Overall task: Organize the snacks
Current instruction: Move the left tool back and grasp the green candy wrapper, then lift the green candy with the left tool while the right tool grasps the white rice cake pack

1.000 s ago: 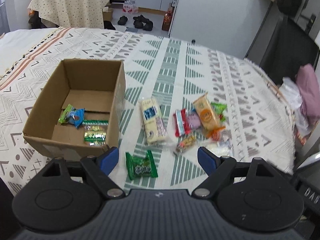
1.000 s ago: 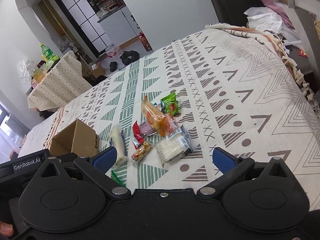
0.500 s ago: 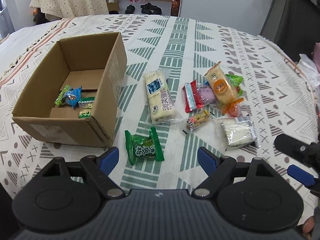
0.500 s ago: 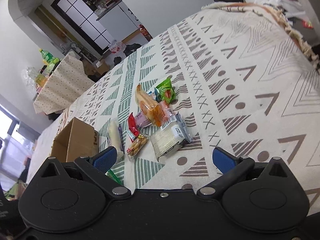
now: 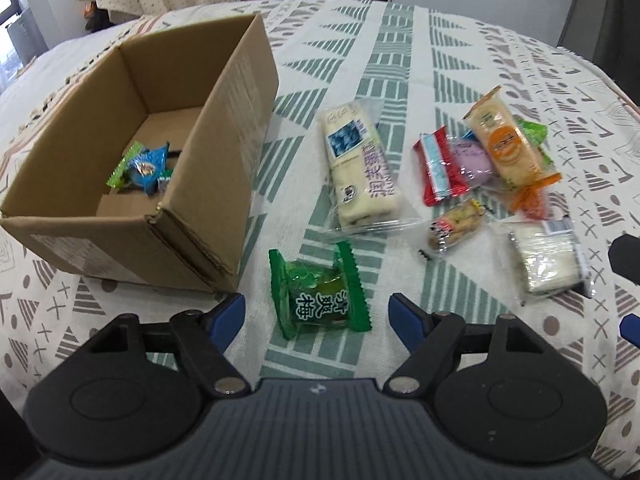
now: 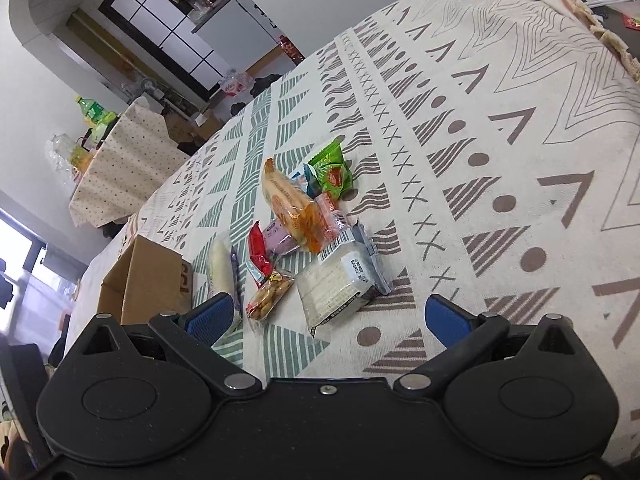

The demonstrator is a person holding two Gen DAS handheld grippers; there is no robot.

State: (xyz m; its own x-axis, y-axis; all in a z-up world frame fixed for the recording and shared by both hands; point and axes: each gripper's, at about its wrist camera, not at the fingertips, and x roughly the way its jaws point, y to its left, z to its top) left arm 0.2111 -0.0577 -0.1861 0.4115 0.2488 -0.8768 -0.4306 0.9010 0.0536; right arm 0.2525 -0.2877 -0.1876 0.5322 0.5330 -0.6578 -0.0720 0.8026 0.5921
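Observation:
A green candy packet (image 5: 318,294) lies on the patterned cloth between the blue pads of my left gripper (image 5: 318,316). Its jaws are closing and the pads stand apart from the wrapper. To the packet's left an open cardboard box (image 5: 224,128) holds a few small wrapped sweets (image 5: 144,166). My right gripper (image 6: 326,316) hovers open just short of a clear packet of white wafers (image 6: 340,284) and touches nothing. Beyond lie a long white cake bar (image 5: 360,170), a red packet (image 5: 438,166), an orange cracker pack (image 5: 508,144) and a small peanut bag (image 5: 454,228).
The patterned cloth (image 6: 500,140) runs bare to the right of the snack pile. A green sweet (image 6: 330,170) lies at the pile's far end. The right gripper's tips (image 5: 624,256) show at the left wrist view's right edge. Behind stands a table with a dotted cloth (image 6: 120,160).
Both grippers have come down and closer to the cloth. The green candy packet now sits between the left pads, which stand slightly narrower. The wafer packet looms larger before the right gripper.

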